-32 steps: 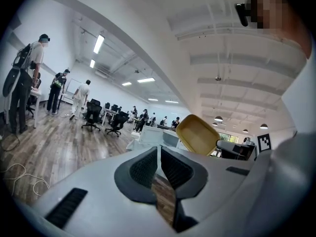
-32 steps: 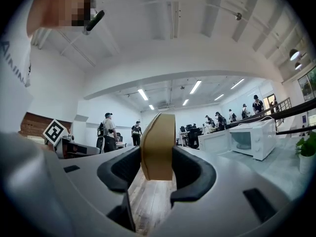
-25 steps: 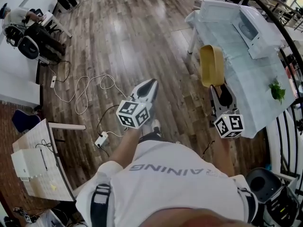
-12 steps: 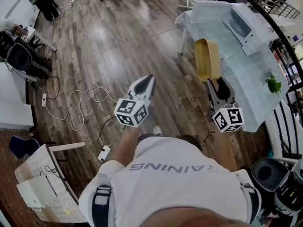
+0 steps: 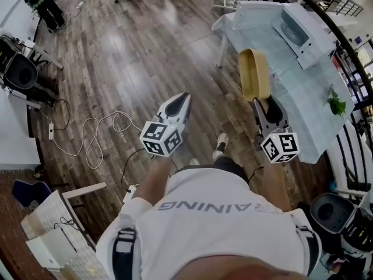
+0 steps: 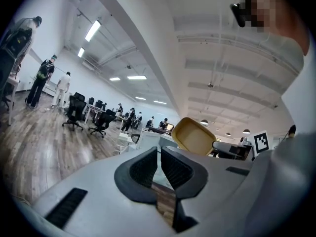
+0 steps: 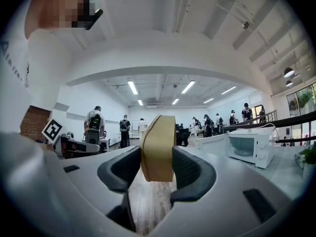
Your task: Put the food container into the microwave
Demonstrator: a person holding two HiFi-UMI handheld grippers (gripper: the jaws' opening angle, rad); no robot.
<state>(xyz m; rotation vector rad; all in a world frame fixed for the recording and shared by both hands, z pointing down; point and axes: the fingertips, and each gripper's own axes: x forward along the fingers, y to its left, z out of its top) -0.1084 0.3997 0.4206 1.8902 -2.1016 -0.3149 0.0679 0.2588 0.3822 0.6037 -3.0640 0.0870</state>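
My right gripper (image 5: 265,104) (image 7: 157,169) is shut on a tan oval food container (image 5: 254,74) (image 7: 158,147), held on edge at the near side of a white-clothed table (image 5: 291,83). The white microwave (image 5: 300,31) (image 7: 249,149) stands with its door closed at the table's far end, well beyond the container. My left gripper (image 5: 183,101) (image 6: 159,166) hangs over the wooden floor to the left, jaws together with nothing between them. In the left gripper view the container (image 6: 193,136) shows to the right.
A small green plant (image 5: 336,105) sits on the table's right part. A white cable (image 5: 93,130) and power strip lie on the floor at left. Office chairs (image 5: 23,72) and desks stand at far left. A dark railing (image 5: 349,45) runs along the right side. People stand in the background.
The view has shifted a little toward the table. A shoe now shows on the floor ahead of the person. Both grippers keep their hold and pose.
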